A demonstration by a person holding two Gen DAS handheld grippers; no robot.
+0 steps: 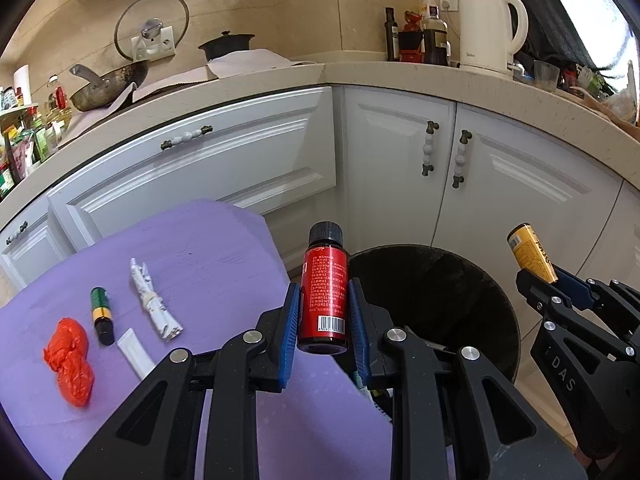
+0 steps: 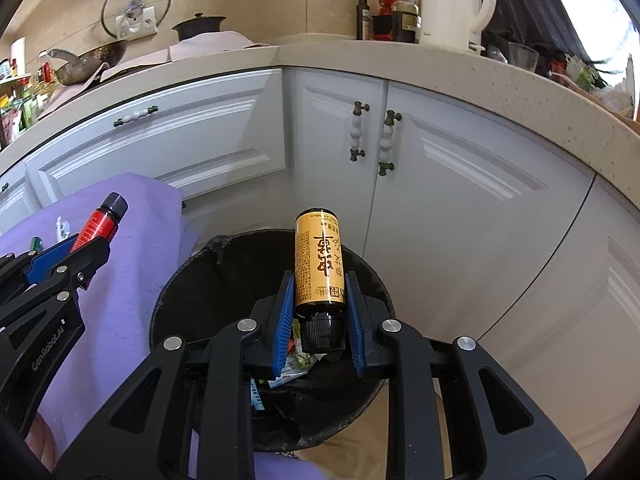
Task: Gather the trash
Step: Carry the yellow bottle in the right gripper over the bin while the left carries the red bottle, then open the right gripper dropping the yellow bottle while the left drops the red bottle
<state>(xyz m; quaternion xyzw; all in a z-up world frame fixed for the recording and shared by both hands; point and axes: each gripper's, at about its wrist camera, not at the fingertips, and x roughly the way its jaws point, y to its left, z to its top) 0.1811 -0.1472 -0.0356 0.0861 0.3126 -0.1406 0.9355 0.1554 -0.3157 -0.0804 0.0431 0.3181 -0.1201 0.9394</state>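
My left gripper (image 1: 323,312) is shut on a small red bottle (image 1: 325,292) with a black cap, held at the left edge of the black trash bin (image 1: 472,280). My right gripper (image 2: 318,300) is shut on a yellow bottle (image 2: 318,264), cap toward me, held over the bin (image 2: 192,280), which holds wrappers. On the purple cloth (image 1: 208,248) lie a crumpled orange bag (image 1: 70,356), a small green bottle (image 1: 101,314), a white tube (image 1: 134,352) and a twisted white paper (image 1: 154,306). The right gripper with its yellow bottle (image 1: 530,252) also shows in the left wrist view.
White cabinet doors (image 2: 440,184) stand behind the bin. The counter (image 1: 400,76) above carries a white kettle (image 1: 490,24), dark bottles (image 1: 434,36), a wok (image 1: 108,84) and a black pot (image 1: 226,44). The left gripper's fingers (image 2: 60,264) reach in over the cloth in the right wrist view.
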